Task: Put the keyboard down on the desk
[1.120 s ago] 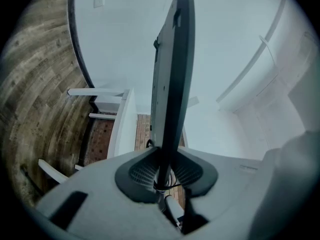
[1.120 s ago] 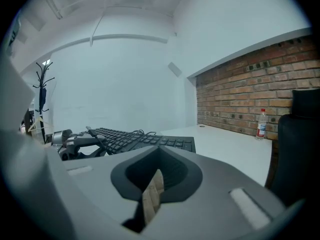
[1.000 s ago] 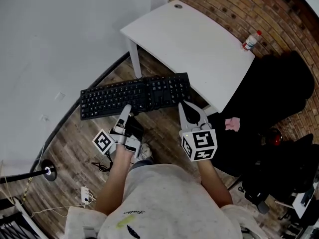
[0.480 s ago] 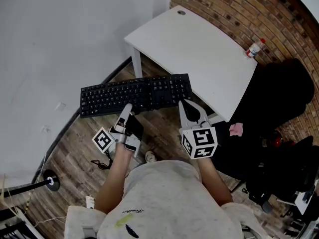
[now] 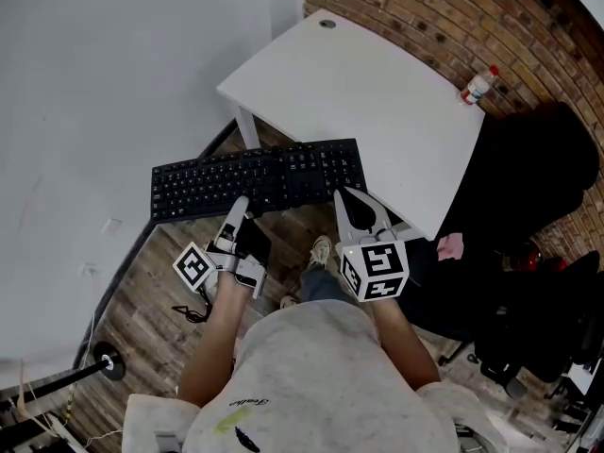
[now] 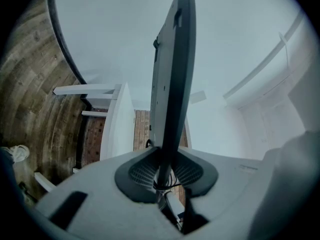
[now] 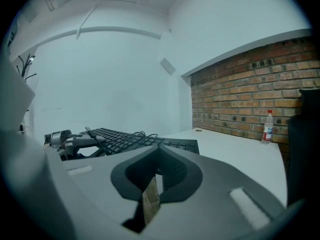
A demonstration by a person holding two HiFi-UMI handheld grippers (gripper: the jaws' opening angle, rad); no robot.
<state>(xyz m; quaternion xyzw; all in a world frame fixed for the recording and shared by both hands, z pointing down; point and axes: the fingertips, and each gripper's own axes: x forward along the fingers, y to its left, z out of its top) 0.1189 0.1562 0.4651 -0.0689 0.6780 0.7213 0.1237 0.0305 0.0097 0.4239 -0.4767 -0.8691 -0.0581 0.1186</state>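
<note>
— Table (image 5: 377, 83)?
— Top mostly open.
— Keyboard (image 5: 255, 179)?
— In the air, right end by table's near edge, rest over floor. Left gripper (image 5: 238, 208) jaws clamped on its near edge; right gripper (image 5: 351, 204) jaws nearly together, empty. Bottle (image 5: 477, 83) at far edge.

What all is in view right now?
keyboard: one, black, held up before the desk's near edge
desk: one, white, in the corner by the brick wall
bottle: one, pale with red cap, on desk's far right corner
cable: one, black, on the wooden floor, left
dark bulk: one, black, right of desk, unidentifiable
left hand-held gripper: one, grey, shut on keyboard's near edge
right hand-held gripper: one, grey, jaws together, empty, by keyboard's right end
</note>
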